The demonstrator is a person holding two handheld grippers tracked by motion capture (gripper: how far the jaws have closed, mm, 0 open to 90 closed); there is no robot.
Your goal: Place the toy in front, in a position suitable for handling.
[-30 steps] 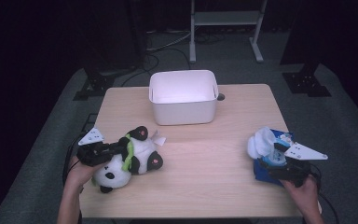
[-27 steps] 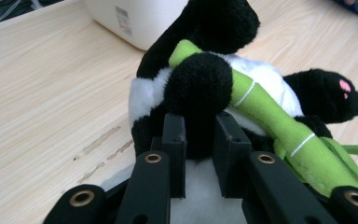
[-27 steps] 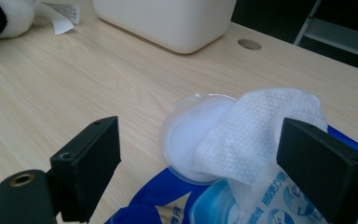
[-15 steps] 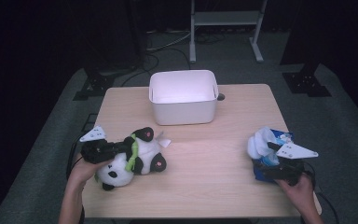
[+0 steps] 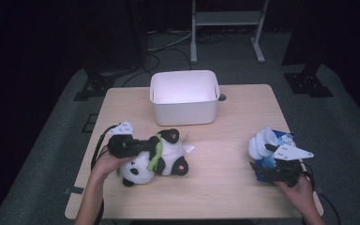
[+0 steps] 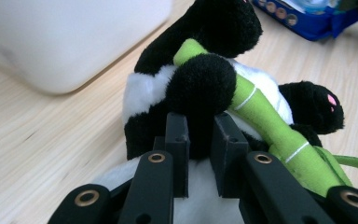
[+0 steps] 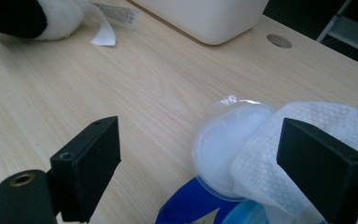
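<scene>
We see our left gripper [image 6: 200, 140] clamped on the toy panda [image 5: 161, 157]; our right gripper [image 7: 219, 163] gapes wide over the wipes pack [image 5: 274, 150].

A black-and-white plush panda [image 5: 157, 158] with a green bamboo stalk [image 6: 265, 122] lies on its side at the table's left. At the right lies a blue wet-wipe pack [image 5: 274, 154], lid open, a white wipe [image 7: 307, 140] bunched out of it.
</scene>
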